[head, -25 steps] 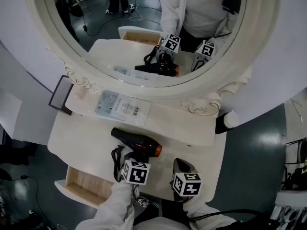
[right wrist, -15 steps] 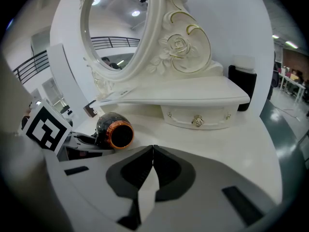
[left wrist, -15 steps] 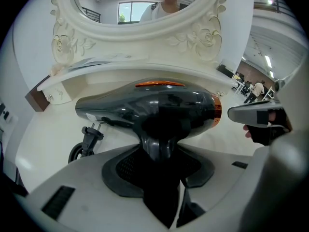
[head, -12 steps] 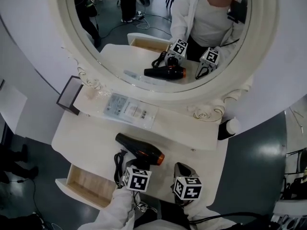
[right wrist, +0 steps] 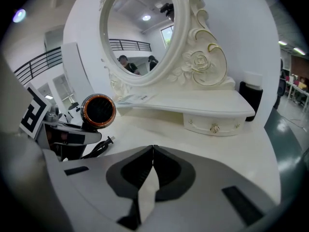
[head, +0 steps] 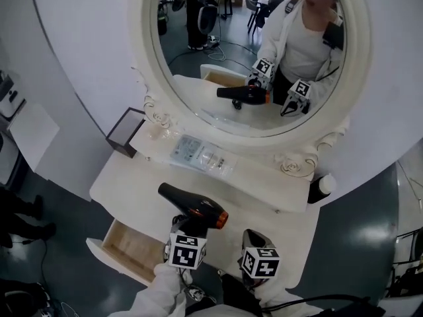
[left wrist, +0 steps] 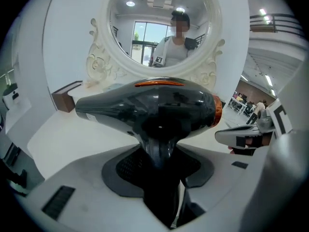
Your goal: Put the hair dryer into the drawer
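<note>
The black hair dryer (head: 192, 207) with an orange ring at its rear end is held just above the white dressing table (head: 125, 187), nozzle pointing left. My left gripper (head: 187, 227) is shut on its handle; in the left gripper view the handle (left wrist: 158, 153) stands between the pads under the dryer's body (left wrist: 149, 108). To the right, my right gripper (head: 252, 234) is shut with nothing in it, its pads together (right wrist: 152, 151). The right gripper view shows the dryer's orange end (right wrist: 98, 111) and its cord (right wrist: 95, 149). The open wooden drawer (head: 132, 249) juts out at the table's lower left.
A large oval mirror (head: 251, 45) stands at the back and reflects the person and both grippers. Its shelf carries a clear packet (head: 201, 154) and has a small knobbed drawer (right wrist: 212, 124). A dark box (head: 125, 132) stands at the left and a black bottle (head: 322, 189) at the right.
The left gripper has closed on the dryer's handle and lifted the dryer off the table. The right gripper has risen a little. The head view has swung up towards the mirror.
</note>
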Tool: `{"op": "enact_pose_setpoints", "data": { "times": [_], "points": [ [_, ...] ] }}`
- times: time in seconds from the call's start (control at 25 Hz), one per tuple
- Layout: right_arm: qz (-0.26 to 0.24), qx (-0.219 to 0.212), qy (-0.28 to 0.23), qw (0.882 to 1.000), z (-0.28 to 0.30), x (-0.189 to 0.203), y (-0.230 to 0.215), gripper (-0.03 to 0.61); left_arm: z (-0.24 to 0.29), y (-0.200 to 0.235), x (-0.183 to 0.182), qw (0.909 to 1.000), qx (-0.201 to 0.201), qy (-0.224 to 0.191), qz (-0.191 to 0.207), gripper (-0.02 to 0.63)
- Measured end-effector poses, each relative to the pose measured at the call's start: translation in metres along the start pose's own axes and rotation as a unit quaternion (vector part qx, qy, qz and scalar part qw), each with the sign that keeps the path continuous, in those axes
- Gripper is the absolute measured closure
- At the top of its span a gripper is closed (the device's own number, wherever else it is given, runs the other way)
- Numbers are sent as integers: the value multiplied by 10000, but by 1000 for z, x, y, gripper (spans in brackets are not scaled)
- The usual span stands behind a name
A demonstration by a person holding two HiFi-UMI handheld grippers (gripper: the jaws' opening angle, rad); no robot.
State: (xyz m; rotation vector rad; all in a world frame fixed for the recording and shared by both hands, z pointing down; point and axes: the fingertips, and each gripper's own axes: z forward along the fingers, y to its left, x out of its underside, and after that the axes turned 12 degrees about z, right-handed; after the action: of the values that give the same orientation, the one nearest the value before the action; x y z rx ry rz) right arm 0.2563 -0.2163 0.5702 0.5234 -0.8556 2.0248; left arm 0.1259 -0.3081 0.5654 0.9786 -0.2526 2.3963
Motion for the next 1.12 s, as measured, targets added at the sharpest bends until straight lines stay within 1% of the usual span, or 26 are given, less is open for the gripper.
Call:
{"op": "enact_pose_setpoints", "data": {
  "times": [0.2,0.32,0.44,0.56,0.68,0.8,0.88,1.12],
  "points": [
    [-291,-228,-133,9992,-10,-4,35,517,-42,24,-9,9987,-256,-402,-188,440],
    [-446,-416,-221,9979,-16,-4,59,517,-73,41,-16,9958,-536,-695,-241,439],
    [-583,-596,-236,9962,-26,4,82,517,-110,58,-15,9916,-819,-936,-368,439],
    [-741,-781,-229,9939,-32,11,103,517,-149,76,-12,9854,-1130,-1164,-516,439],
    [-884,-1000,-256,9907,-35,13,127,517,-190,98,-7,9771,-1482,-1379,-662,439],
    [-1012,-1232,-207,9870,-36,22,151,517,-227,116,5,9683,-1750,-1544,-892,439],
    [-1103,-1365,-126,9844,-36,30,164,517,-244,126,15,9636,-1868,-1607,-1040,439],
    [-1286,-1613,126,9784,-31,49,189,517,-273,145,38,9540,-2052,-1710,-1361,439]
  ]
}}
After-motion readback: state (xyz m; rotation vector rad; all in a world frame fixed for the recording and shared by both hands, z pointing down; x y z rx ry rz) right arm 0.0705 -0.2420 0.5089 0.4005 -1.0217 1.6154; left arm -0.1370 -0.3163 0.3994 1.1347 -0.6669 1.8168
